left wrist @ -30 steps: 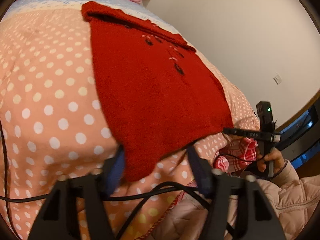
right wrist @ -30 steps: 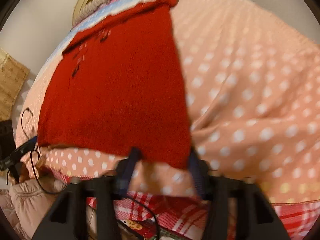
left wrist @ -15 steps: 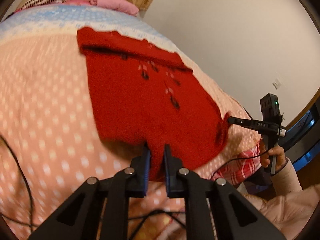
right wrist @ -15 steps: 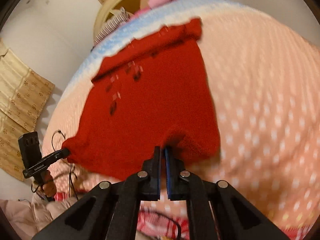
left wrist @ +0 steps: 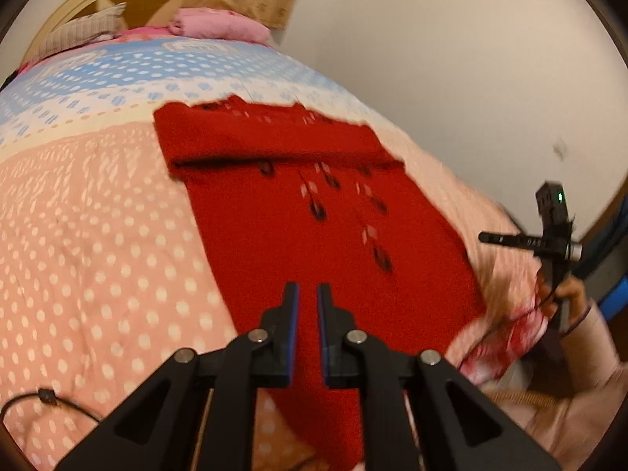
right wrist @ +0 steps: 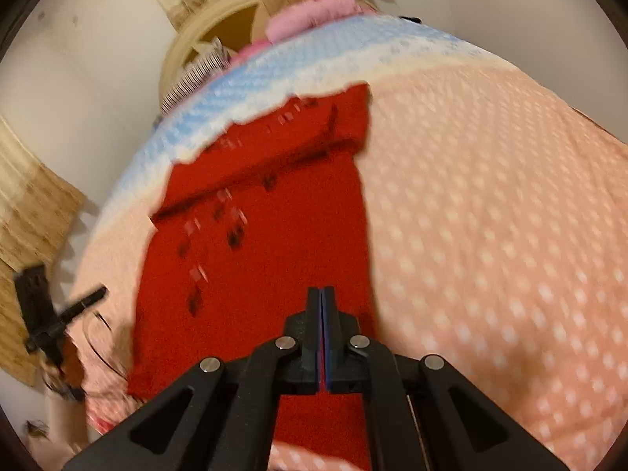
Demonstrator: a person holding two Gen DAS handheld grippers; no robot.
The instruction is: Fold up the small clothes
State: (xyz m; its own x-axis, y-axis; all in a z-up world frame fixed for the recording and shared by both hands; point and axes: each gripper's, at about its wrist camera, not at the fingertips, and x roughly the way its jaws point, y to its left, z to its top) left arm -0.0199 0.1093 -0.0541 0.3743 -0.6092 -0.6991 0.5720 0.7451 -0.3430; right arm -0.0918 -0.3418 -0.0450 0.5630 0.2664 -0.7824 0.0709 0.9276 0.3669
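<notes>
The red knitted garment (left wrist: 298,212) lies spread on the polka-dot bed cover (left wrist: 98,243), its far edge folded over in a band near the blue strip, its near hem lifted off the bed by both tools; the left gripper (left wrist: 307,294) has its jaws drawn nearly together with red cloth running between them, and the right gripper (right wrist: 321,298) has its jaws clenched tight on the hem. Wide bare cover lies to either side of the garment's straight long edges.
</notes>
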